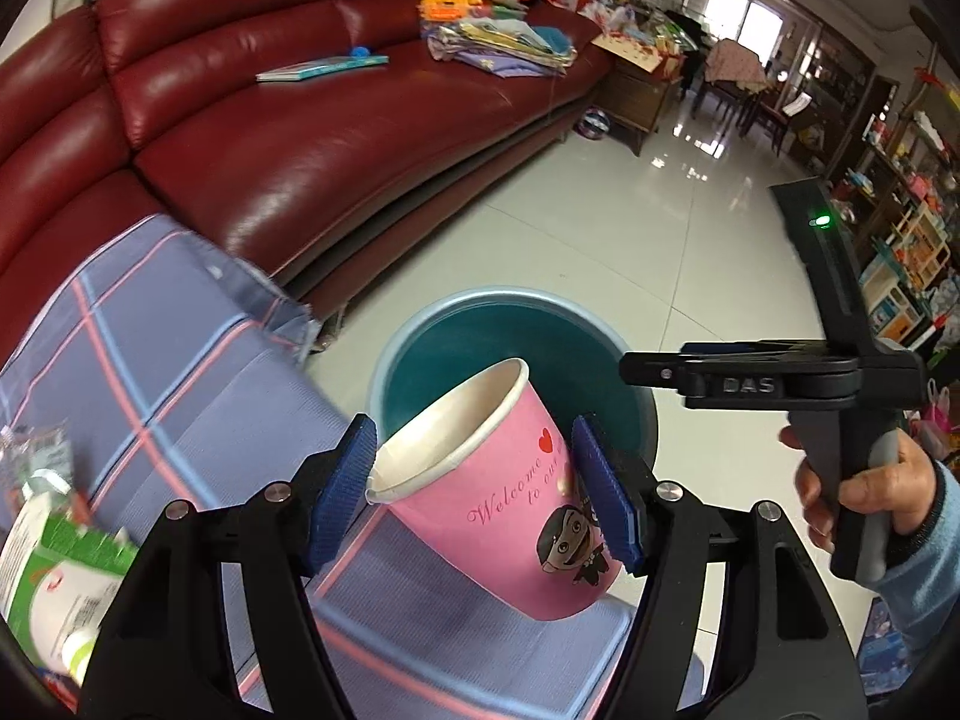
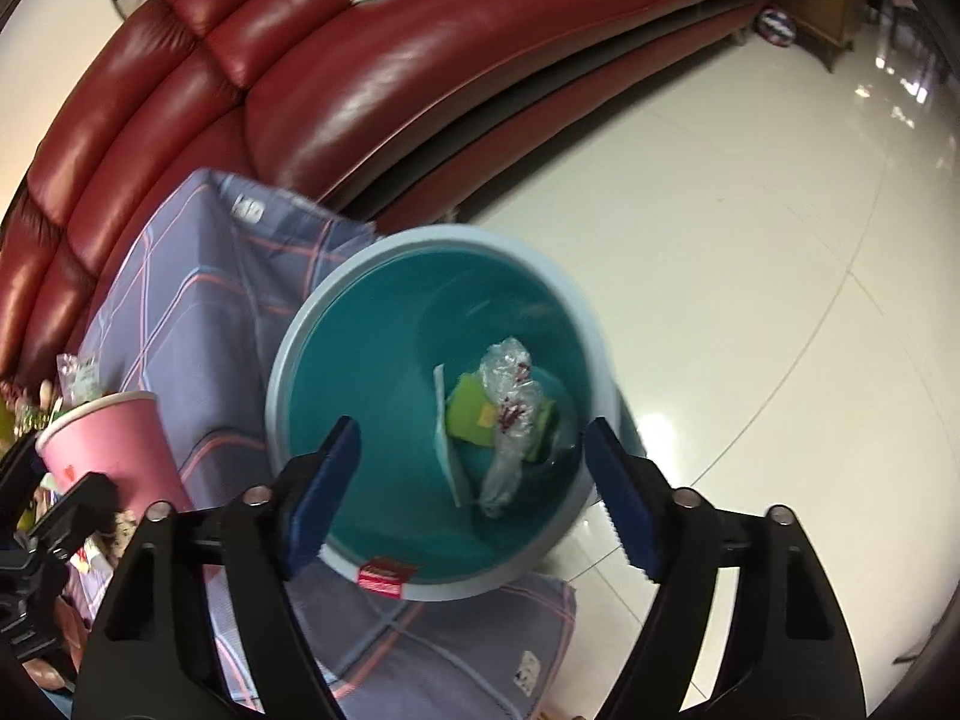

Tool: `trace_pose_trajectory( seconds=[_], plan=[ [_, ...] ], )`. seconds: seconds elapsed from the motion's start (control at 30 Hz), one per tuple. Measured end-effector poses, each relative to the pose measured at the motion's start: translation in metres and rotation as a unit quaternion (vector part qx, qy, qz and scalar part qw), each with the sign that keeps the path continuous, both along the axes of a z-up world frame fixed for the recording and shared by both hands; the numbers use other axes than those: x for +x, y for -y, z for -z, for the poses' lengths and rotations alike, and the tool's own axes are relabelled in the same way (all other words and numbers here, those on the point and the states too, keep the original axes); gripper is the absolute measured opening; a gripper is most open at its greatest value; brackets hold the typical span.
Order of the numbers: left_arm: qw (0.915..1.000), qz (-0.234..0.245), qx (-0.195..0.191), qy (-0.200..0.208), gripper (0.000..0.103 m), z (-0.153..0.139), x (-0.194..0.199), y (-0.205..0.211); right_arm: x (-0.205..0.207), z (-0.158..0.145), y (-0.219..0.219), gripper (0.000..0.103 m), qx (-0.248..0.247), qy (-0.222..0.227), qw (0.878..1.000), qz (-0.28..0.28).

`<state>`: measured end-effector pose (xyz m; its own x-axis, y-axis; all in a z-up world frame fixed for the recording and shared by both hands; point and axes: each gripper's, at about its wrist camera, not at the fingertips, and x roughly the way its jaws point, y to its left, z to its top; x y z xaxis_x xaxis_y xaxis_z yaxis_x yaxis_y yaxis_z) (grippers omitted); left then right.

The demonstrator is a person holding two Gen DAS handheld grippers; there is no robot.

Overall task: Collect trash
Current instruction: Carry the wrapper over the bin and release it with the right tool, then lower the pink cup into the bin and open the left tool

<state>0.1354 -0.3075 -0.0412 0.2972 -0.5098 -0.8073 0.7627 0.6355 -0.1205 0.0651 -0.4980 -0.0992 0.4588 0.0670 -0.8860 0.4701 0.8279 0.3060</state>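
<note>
My left gripper (image 1: 474, 492) has the pink paper cup (image 1: 510, 492) pinched between its blue pads (image 1: 342, 492), one pad at the rim and the other on the printed wall, and the cup lies tilted, its mouth up and to the left, its base down toward me. Just past the mouth sits the teal bin (image 1: 510, 324), its rim peeking out behind the cup — so the drop lies ahead of these fingers and a little lower, and by my reckoning the cup only has to clear the checked cloth (image 1: 180, 348) and go over the rim. My right gripper (image 2: 474, 492) hangs straight above that bin (image 2: 300, 360), fingers spread wide with nothing between them; crumpled plastic (image 2: 510, 414) and a green packet (image 2: 471, 411) lie at the bottom. From that side the cup (image 2: 108, 450) is off to the left — the left hand is plainly the one carrying it.
</note>
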Motion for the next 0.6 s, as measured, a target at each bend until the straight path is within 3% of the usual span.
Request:
trace_pose_trajectory(
  seconds=[0.17, 0.43, 0.5, 0.6],
  plan=[
    [0.9998, 0.015, -0.004, -0.011, 0.065, 0.011, 0.002, 0.021, -0.008, -0.007, 0.009, 0.093, -0.011, 0.002, 1.000, 0.012],
    [0.9996, 0.017, 0.008, -0.019, 0.069, 0.028, 0.005, 0.037, -0.008, -0.014, 0.013, 0.098, -0.015, 0.000, 1.000, 0.010],
    [0.9996, 0.016, 0.011, -0.023, 0.073, 0.031, 0.006, 0.038, -0.007, -0.015, 0.012, 0.098, -0.014, 0.001, 1.000, 0.011],
    [0.9997, 0.005, 0.018, -0.018, 0.090, 0.033, 0.008, 0.036, -0.005, -0.016, 0.011, 0.099, -0.013, 0.001, 1.000, 0.012]
  ],
)
